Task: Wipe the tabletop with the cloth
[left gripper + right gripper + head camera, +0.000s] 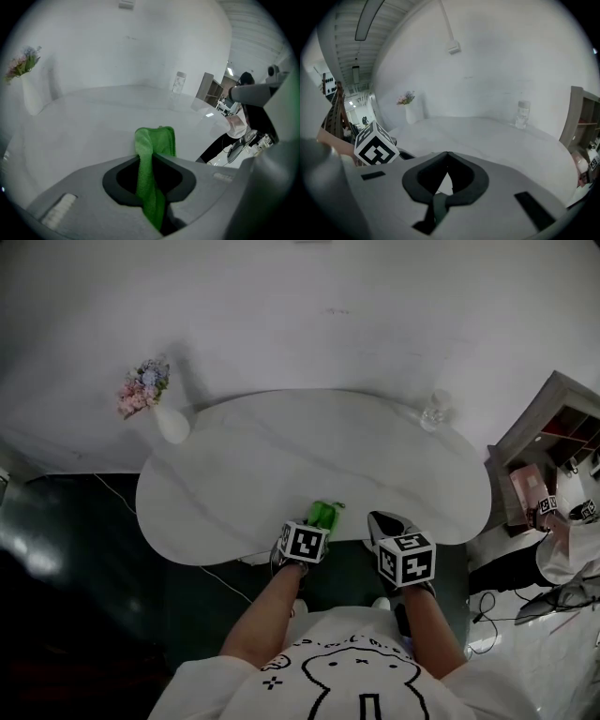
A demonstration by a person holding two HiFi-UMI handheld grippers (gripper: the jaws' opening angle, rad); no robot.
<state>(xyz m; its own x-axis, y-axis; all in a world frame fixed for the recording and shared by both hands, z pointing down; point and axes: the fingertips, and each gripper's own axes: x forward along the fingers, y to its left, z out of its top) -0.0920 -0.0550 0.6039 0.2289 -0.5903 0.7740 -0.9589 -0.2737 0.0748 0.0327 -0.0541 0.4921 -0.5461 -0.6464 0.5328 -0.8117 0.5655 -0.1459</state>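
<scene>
**Cloth clamped at the table's near edge**

The cloth [324, 514], green, sits low centre of the head view, at the near rim of the table [281, 446]. The left gripper [151, 158] has its jaws closed on a fold. A bunch pokes out ahead of them, probably so the free end can drag across the top. The right gripper [447, 153], just to its right, has its jaws together on nothing and seems idle. The vase [171, 423], upper left, and the bottle [434, 412], upper right, stand well apart from the cloth.
</scene>
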